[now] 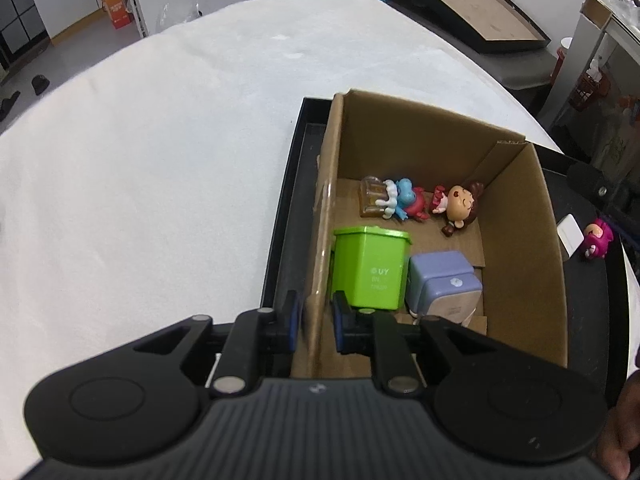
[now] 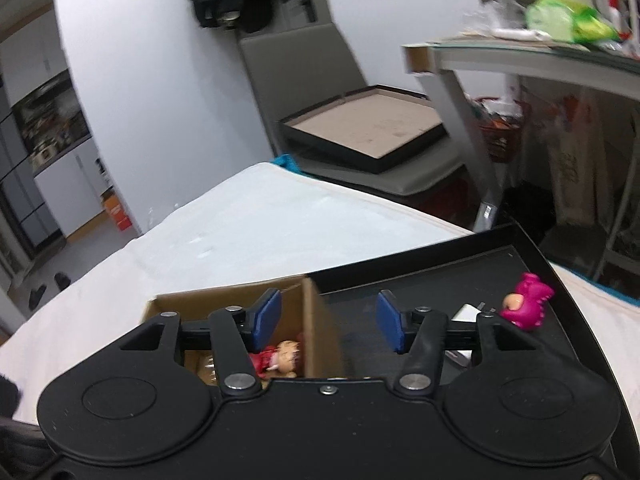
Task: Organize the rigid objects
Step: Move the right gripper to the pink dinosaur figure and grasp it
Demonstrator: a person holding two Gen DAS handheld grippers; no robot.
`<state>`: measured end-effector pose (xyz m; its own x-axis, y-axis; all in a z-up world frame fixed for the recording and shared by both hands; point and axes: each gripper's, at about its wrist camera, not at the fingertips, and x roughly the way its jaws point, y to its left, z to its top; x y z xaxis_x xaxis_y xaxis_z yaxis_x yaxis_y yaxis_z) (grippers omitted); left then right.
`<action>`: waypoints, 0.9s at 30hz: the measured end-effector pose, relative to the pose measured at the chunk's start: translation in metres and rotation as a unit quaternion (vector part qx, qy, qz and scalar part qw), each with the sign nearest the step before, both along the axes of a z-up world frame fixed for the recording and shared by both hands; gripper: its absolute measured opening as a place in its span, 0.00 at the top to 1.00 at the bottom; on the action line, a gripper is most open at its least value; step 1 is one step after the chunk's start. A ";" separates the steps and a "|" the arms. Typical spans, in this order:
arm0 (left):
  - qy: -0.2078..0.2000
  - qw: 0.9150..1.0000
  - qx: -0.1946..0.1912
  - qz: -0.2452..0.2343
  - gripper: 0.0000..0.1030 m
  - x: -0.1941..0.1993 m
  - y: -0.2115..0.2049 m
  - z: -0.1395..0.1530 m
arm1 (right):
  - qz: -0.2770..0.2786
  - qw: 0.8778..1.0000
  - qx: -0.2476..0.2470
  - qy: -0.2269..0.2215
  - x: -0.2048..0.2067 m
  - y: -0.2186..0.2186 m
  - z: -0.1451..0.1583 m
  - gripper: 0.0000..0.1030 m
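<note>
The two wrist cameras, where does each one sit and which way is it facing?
Left wrist: on the left claw, looking steeply down into the cardboard box; its pads straddle the box's wall; a hand shows at the right edge.
Right wrist: on the right claw, open and empty, looking shallowly over the box toward a grey chair.
Shared: the box, the black tray, the magenta toy, the brown-haired doll.
</note>
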<state>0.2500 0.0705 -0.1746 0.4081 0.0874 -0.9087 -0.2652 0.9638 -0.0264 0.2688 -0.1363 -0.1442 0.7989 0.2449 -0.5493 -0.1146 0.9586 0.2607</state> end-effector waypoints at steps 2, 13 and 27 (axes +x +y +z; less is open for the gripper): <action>0.004 1.000 0.011 -0.004 0.82 0.003 -0.003 0.002 | -0.013 1.000 0.009 0.013 0.005 -0.008 -0.006 0.47; 0.001 0.998 0.063 0.012 0.40 0.012 -0.021 0.016 | -0.065 0.996 0.031 0.057 0.016 -0.045 -0.028 0.36; -0.002 0.990 0.144 0.000 0.29 0.024 -0.058 0.030 | -0.138 0.984 0.045 0.106 0.036 -0.083 -0.072 0.36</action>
